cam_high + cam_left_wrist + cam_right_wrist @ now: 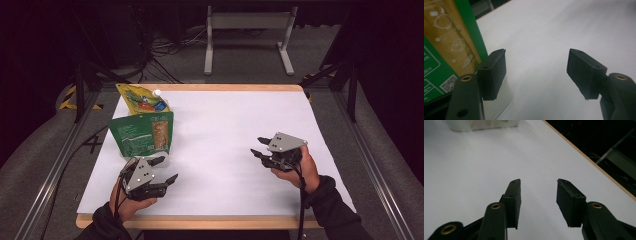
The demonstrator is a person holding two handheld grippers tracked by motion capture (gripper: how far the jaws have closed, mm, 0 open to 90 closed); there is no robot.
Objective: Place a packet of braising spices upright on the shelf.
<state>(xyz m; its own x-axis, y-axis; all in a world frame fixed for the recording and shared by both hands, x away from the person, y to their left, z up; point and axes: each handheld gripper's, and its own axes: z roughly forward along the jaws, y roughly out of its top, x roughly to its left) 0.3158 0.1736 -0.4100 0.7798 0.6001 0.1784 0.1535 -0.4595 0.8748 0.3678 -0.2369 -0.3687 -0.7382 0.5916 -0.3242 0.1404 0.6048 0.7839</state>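
The left tongs (166, 170) are held low over the near left part of the table (225, 125), in the person's left hand (131, 202). Their jaws stand apart with nothing between them, only bare white tabletop. In the left gripper view the same tongs (536, 72) show a wide gap, and the green pouch (446, 50) lies just beside the left jaw, not between the pads; whether that jaw touches the pouch's clear bottom edge I cannot tell.

Seen from above, the green pouch (142, 134) lies flat at the left side of the table, just beyond the left tongs, its near edge close to their upper jaw tip. A yellow pouch (141, 100) with a white cap lies at the far left corner, its near end tucked against the far edge of the green one.

The right tongs (260, 146) are held over the right side of the table in the right hand (299, 170), pointing left toward the middle, well apart from both pouches. Their jaws are also parted and empty. The right gripper view shows these tongs (538, 203) with a moderate gap over plain white surface, the table's wooden edge running off to the right and a blurred pale thing (484, 124) far off at the top.
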